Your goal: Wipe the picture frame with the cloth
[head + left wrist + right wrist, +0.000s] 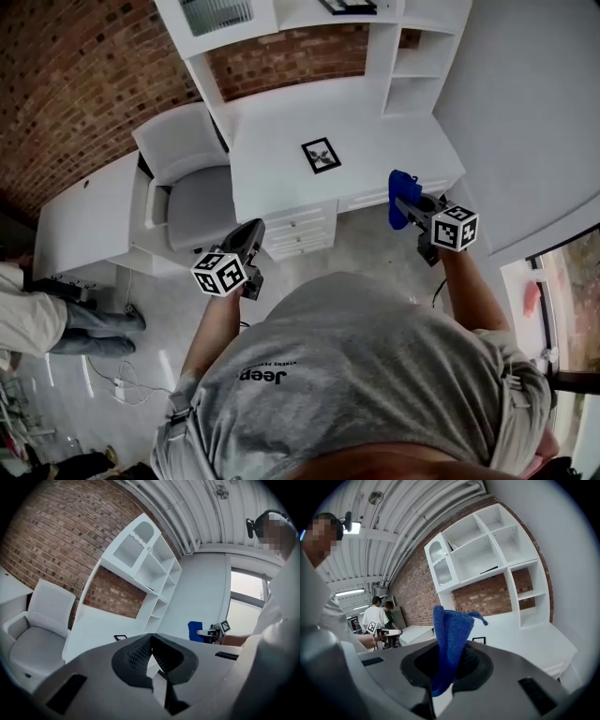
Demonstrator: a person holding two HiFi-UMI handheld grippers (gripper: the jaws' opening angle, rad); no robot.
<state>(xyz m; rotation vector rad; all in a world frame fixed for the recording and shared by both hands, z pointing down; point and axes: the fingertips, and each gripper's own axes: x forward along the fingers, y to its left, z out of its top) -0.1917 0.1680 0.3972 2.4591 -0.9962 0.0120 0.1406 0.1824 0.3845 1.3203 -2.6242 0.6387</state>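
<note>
A small black picture frame (pixel 321 155) lies flat on the white desk (pixel 375 141), ahead of both grippers. It shows small in the left gripper view (pixel 120 637) and in the right gripper view (pixel 479 640). My right gripper (pixel 405 202) is shut on a blue cloth (pixel 401 199), which sticks up from between its jaws (pixel 451 639). It hovers at the desk's front right corner, short of the frame. My left gripper (pixel 253 228) is shut with nothing in it (pixel 150 641), and it hangs in front of the desk drawers, left of the frame.
A white armchair (pixel 192 192) stands left of the desk, with a second white desk (pixel 89 220) beyond it. White shelves (pixel 309 19) rise over the desk against a brick wall. Drawers (pixel 305 230) front the desk. A person (pixel 37 319) stands at far left.
</note>
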